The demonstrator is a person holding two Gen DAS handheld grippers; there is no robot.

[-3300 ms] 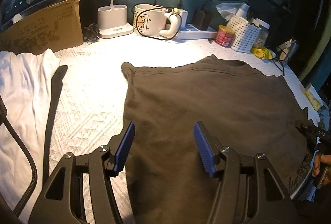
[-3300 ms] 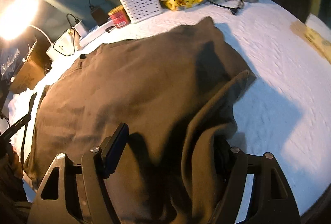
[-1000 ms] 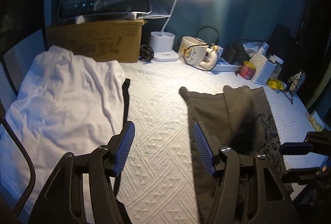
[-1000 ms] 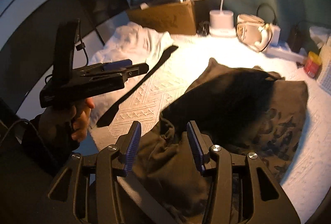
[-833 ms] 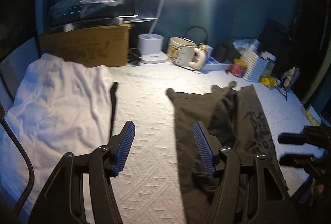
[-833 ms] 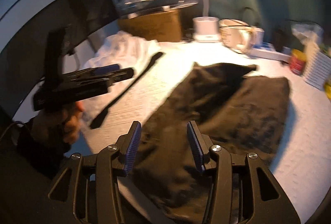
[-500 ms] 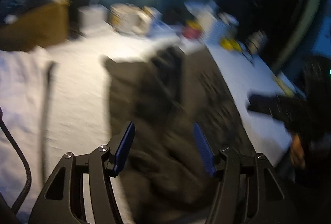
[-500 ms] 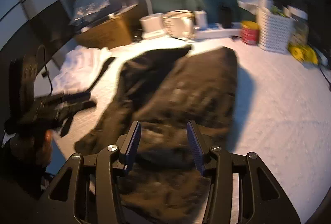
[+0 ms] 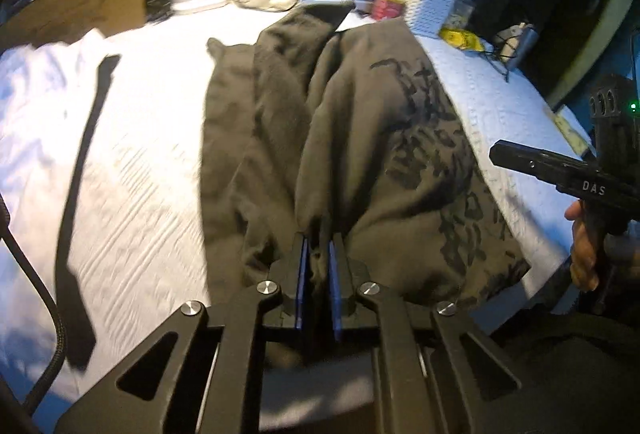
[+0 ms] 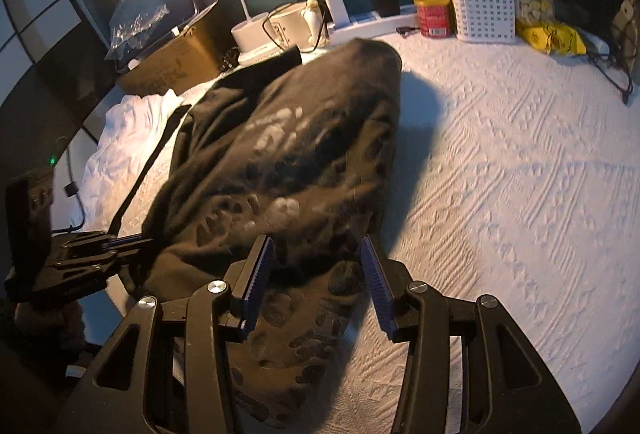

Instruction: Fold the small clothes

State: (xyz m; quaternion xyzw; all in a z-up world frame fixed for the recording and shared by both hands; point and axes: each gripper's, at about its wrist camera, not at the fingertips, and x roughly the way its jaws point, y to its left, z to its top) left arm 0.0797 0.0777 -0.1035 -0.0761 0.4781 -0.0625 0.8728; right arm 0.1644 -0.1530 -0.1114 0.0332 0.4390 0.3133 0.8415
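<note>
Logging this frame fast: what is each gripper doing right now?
Left gripper: closed, pinching the near edge of the dark shirt.
Right gripper: open, fingers apart over the shirt, holding nothing.

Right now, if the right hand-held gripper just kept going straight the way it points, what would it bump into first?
Most likely the dark olive shirt: the right hand-held gripper is open, with bunched printed fabric directly ahead between its fingers. How near it is, the fisheye view does not settle.

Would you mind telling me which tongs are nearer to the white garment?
Left. The left tongs pinch the dark shirt beside the white garment; the right tongs hover at the shirt's far side.
</note>
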